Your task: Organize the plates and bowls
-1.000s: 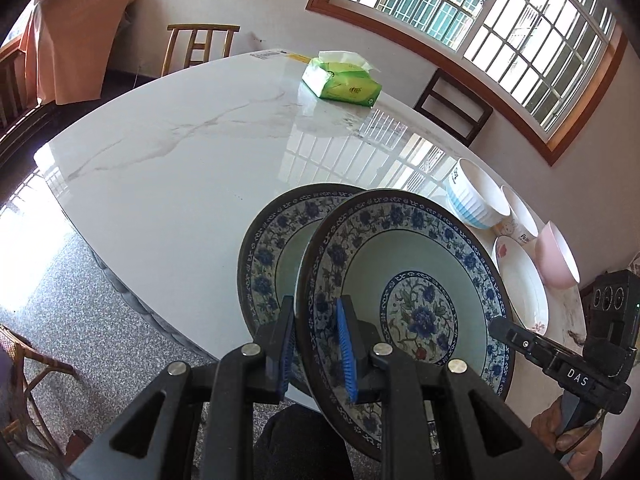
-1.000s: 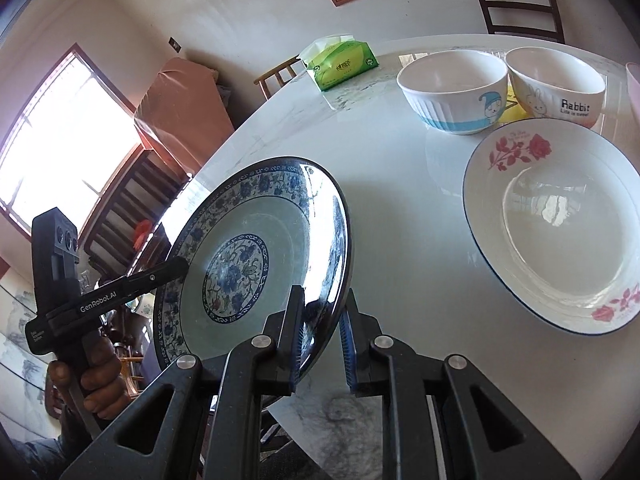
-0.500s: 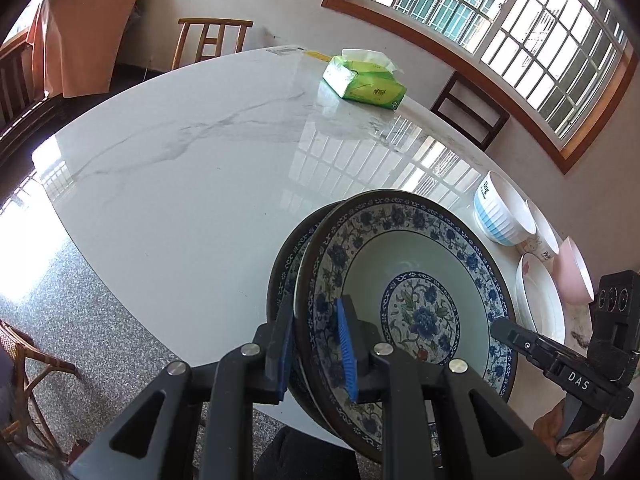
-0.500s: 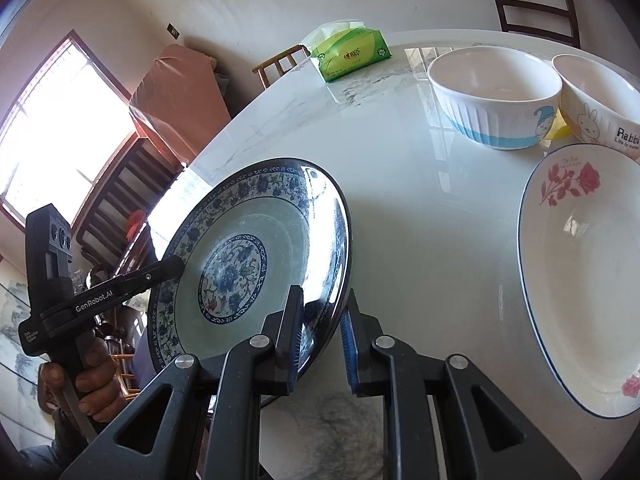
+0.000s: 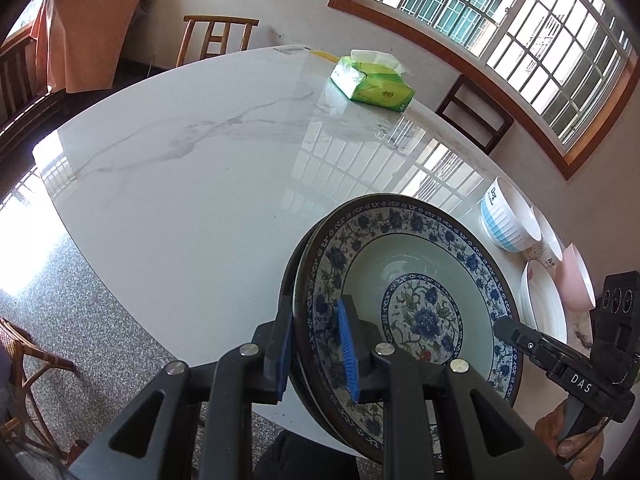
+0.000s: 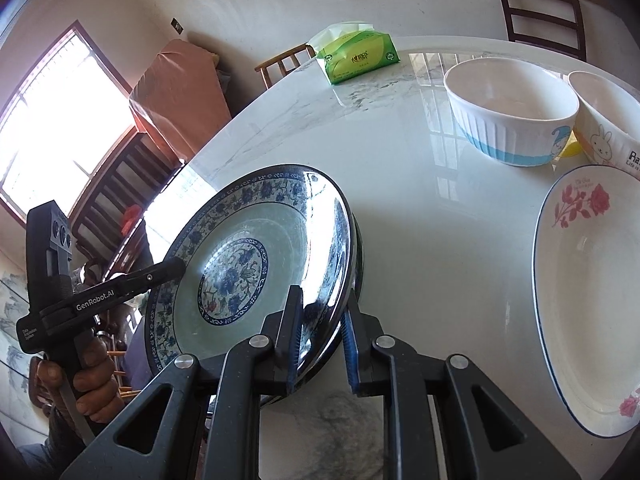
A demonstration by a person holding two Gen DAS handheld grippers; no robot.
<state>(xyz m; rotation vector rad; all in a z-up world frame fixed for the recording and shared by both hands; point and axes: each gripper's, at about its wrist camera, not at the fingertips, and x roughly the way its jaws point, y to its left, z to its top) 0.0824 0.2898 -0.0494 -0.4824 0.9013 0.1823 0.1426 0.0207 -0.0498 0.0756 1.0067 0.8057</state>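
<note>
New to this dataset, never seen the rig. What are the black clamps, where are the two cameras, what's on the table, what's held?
No robot here: a person holds a handheld two-finger tool in each hand, each with a fisheye camera looking along its fingers. One picture is from the left tool, the other from the right tool; each also shows the other tool at its edge.

Both tools grip opposite rims of the upper blue floral plate, which lies tilted on a matching lower plate near the table edge.

Also on the marble table: a blue-striped bowl, a rabbit bowl, a rose plate, a pink bowl and a green tissue pack.
</note>
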